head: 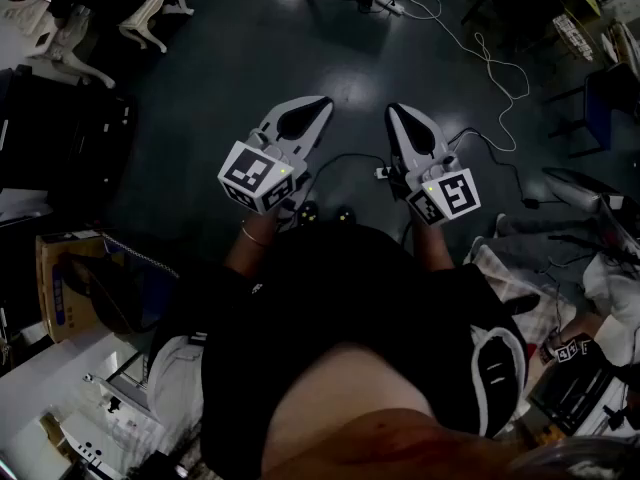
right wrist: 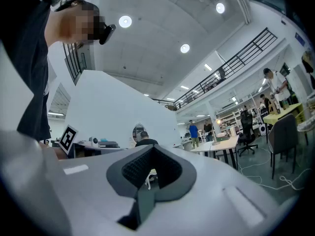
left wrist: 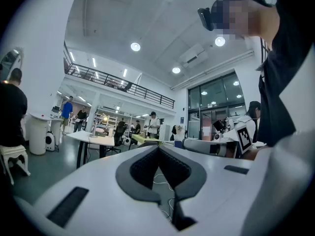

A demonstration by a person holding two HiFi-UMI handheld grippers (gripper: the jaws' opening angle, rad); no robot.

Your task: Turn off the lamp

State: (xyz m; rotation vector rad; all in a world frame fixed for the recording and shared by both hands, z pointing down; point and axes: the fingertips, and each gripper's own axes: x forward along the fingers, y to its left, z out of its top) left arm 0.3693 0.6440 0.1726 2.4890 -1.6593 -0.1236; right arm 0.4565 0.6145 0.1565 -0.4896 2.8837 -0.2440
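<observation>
In the head view both grippers are held out in front of the person's body, above a dark floor. My left gripper (head: 320, 106) points away and slightly right, its jaws together and nothing between them. My right gripper (head: 394, 113) lies beside it, also shut and empty. In the left gripper view the tips of my left gripper (left wrist: 158, 148) meet, with an open hall beyond. The right gripper view shows my right gripper (right wrist: 150, 148) with its tips closed too. A small lit lamp (right wrist: 218, 121) glows on a far desk. A grey lamp-like head (head: 577, 185) sits unlit at the right.
Cables (head: 490, 63) trail over the floor ahead, and a small white plug block (head: 381, 172) lies between the grippers. A cardboard box (head: 62, 283) stands at the left and cluttered gear (head: 580, 368) at the right. Desks (left wrist: 91, 139), chairs and several people fill the hall.
</observation>
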